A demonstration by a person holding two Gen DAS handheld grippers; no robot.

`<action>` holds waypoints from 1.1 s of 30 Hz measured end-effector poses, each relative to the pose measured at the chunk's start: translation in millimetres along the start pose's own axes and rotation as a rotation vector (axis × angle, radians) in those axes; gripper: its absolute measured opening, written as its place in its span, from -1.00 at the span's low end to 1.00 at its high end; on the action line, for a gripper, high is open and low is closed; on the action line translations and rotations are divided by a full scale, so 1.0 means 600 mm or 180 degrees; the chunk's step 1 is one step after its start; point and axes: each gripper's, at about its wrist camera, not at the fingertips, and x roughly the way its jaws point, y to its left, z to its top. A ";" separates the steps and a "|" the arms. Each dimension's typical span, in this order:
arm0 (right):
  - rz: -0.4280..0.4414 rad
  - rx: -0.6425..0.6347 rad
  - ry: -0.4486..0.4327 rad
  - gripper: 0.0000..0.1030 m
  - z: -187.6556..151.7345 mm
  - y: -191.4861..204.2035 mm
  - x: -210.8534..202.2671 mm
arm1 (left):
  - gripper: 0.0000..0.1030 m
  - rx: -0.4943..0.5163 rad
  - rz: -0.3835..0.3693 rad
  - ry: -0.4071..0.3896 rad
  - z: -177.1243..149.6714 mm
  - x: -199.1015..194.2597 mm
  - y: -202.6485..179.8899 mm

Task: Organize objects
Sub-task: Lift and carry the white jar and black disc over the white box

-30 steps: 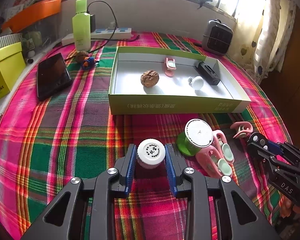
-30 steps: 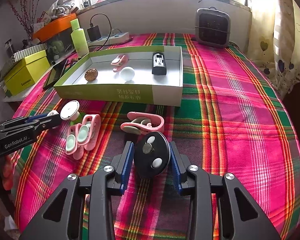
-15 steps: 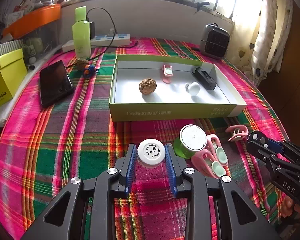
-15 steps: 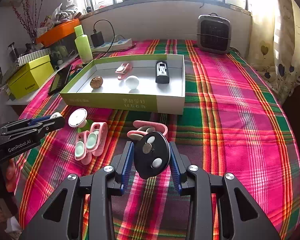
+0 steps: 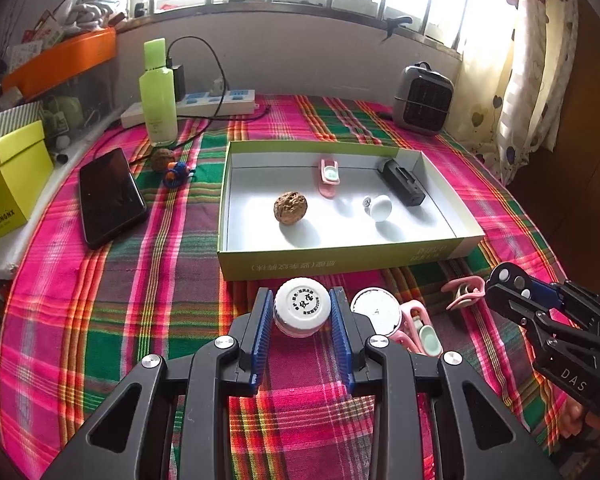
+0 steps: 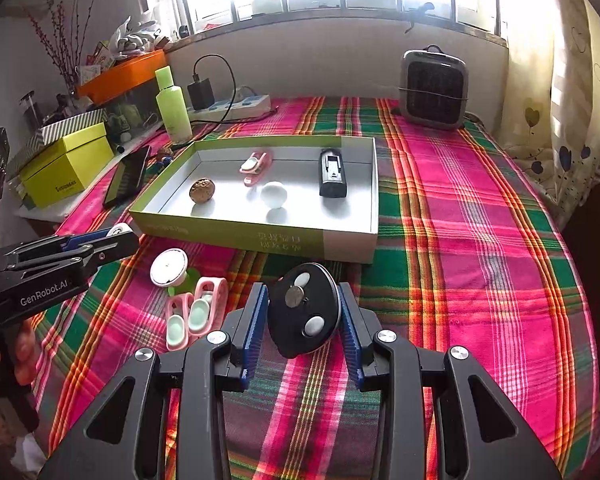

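compared with a second ago, both grippers sit higher and nearer the green tray (image 5: 340, 266), loads unchanged. the left gripper (image 5: 302, 334) is clamped on a white-capped jar (image 5: 302, 311); the right gripper (image 6: 302, 322) is clamped on a black disc (image 6: 303, 314). both are held above the plaid cloth (image 6: 460, 280), just short of the tray. only the right view shows fingers (image 6: 20, 350) of the hand on the left tool. both tools tilt steeply downward.
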 end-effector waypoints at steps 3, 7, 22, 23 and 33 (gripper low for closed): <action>0.0013 0.0005 -0.0018 -0.30 0.009 0.001 0.002 | -0.48 -0.0022 -0.0040 -0.0005 0.009 0.003 0.002; 0.0048 -0.0010 -0.0033 -0.30 0.022 0.005 0.008 | -0.48 -0.0020 -0.0067 0.0001 0.021 0.011 0.001; 0.0176 0.0035 -0.0025 -0.30 0.089 0.011 0.058 | -0.48 0.0020 -0.0055 -0.0041 0.085 0.044 0.001; 0.0173 0.0028 -0.0023 -0.30 0.094 0.011 0.062 | -0.48 0.0021 -0.0061 -0.0027 0.089 0.048 0.002; 0.0134 0.0037 0.0032 -0.30 0.144 0.005 0.113 | -0.48 -0.0038 -0.0021 0.0006 0.127 0.088 0.014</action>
